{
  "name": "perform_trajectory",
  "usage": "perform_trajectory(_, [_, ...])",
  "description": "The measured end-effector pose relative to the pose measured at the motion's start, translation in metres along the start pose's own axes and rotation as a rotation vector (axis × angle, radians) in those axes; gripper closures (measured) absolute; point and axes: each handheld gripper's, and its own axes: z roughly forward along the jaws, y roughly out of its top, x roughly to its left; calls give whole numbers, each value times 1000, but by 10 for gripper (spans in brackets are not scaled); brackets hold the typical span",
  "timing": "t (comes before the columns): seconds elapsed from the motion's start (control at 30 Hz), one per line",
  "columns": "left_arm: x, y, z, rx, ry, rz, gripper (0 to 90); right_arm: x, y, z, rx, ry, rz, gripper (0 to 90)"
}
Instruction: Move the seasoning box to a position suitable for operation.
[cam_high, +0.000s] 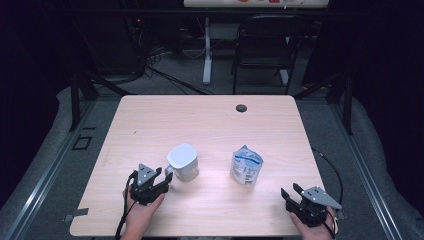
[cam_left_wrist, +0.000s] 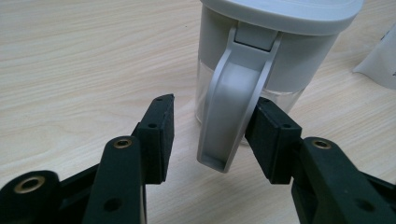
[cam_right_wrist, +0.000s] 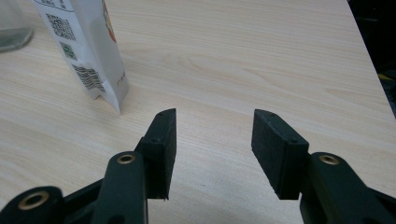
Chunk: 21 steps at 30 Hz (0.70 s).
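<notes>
High view: a pale wooden table carries a white-lidded jug left of centre and a standing pouch just right of it. The left hand-held gripper sits at the jug's handle; the right hand-held gripper rests near the table's front right corner, well apart from the pouch.

Left gripper view: the jug's grey handle stands between the parted jaws; the right pad appears to touch it, the left pad stands clear.

Right gripper view: the jaws stand wide over bare table, holding nothing; the pouch stands ahead to the left.
</notes>
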Motion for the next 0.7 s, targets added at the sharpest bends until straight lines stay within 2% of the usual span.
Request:
perform_trajectory(0.3, [6, 0, -2, -3, 38, -12, 584, 0, 0, 0, 0, -1, 0, 507])
perform_trajectory(0.33, [7, 0, -1, 0, 49, -28, 589, 0, 0, 0, -1, 0, 0, 506])
perform_trajectory(0.4, [7, 1, 1, -3, 50, -40, 594, 0, 0, 0, 2, -3, -2, 506])
perform_trajectory(0.5, [7, 1, 3, 7, 49, -36, 613, 0, 0, 0, -5, -3, 2, 505])
perform_trajectory(0.7, [6, 2, 6, 4, 55, -41, 692, 0, 0, 0, 1, -3, -1, 504])
